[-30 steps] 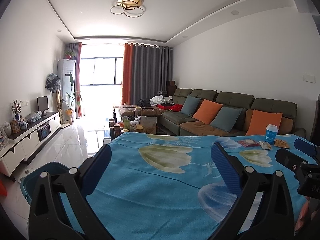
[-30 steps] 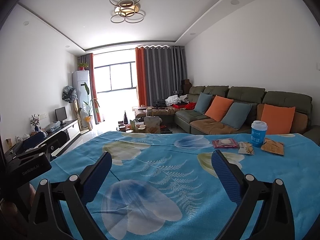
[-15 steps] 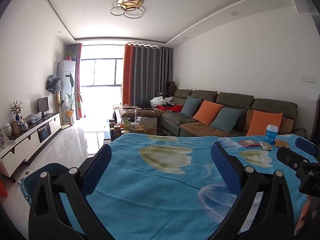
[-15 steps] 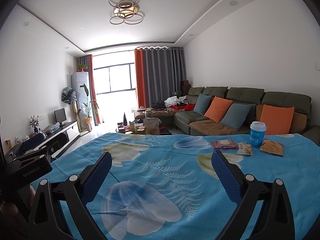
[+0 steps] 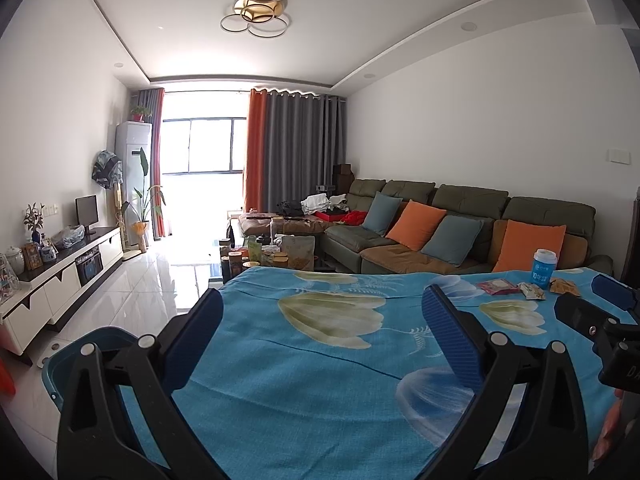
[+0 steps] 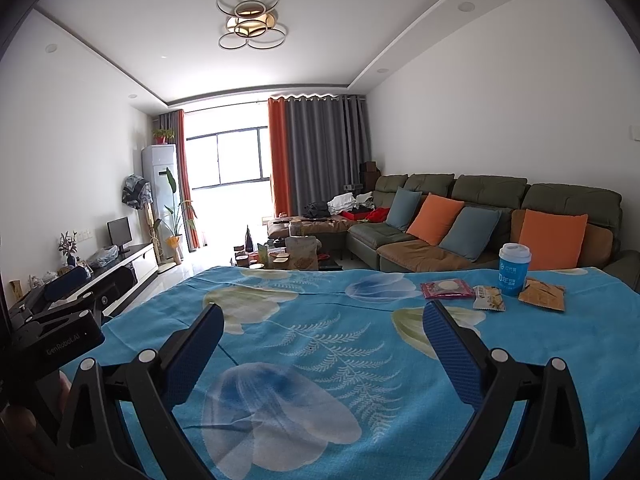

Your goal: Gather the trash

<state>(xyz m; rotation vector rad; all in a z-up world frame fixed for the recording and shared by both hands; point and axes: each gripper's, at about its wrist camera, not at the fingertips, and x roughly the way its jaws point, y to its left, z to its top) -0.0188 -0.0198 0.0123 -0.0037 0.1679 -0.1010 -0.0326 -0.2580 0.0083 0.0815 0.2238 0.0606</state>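
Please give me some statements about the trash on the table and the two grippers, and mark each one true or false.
1. Both the left gripper and the right gripper are open and hold nothing. True.
2. The blue cup lies on its side. False: it stands upright.
3. Three wrappers lie near the cup: pink wrapper, small wrapper, orange wrapper. True.
4. The tablecloth is plain red. False: blue, floral.

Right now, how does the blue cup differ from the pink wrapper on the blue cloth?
The blue cup stands upright and tall; the pink wrapper lies flat. The cup is blue with a white lid; the wrapper is pink with a pale round centre. Both rest on the far right of the cloth, untouched.
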